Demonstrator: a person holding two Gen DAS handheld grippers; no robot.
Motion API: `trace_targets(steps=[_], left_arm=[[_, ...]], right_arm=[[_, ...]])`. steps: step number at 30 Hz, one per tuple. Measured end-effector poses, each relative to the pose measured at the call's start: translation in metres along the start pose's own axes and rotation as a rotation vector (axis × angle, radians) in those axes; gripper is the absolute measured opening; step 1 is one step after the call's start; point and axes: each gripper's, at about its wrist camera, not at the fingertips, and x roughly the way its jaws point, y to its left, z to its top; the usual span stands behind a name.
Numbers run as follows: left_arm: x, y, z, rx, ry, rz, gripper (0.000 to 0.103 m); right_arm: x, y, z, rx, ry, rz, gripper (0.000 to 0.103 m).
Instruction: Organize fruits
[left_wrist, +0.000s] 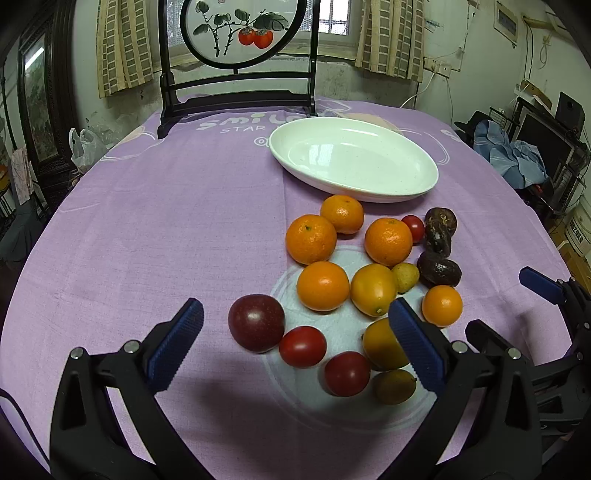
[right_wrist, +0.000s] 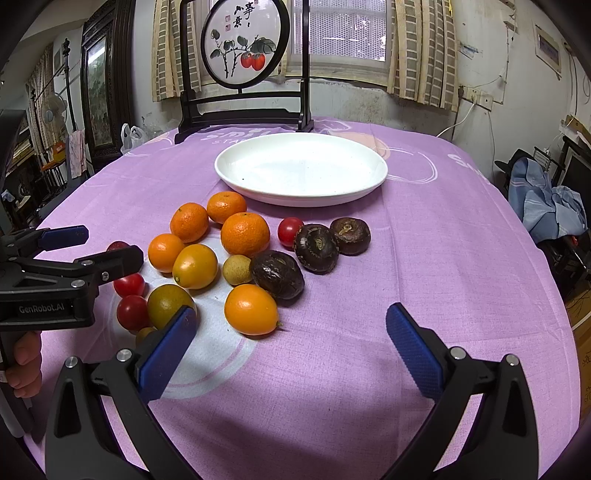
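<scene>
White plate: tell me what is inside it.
The white plate holds no fruit; only tiny dark specks show on its bare surface. Nothing covers its inside in either view.

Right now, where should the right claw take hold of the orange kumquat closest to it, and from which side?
Judging by its pose, grip the orange kumquat across its short middle, coming from above. It lies on its side, long axis left to right, clear in front; a dark fruit sits close behind. The right claw is open and empty.
</scene>
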Motion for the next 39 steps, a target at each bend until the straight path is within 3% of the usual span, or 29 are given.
trace_targets(steps=[33,39], left_arm=[[0.0,0.0,-0.001,0.0,0.001,0.001,0.101],[0.002,0.004,0.0,-0.011,0.002,0.005,0.101]], right_arm=[[0.002,0.001,-0.002,0.0,0.005,-0.002,0.102],[0.012,-0.006,-0.006,0.029,0.043,0.032,0.102]])
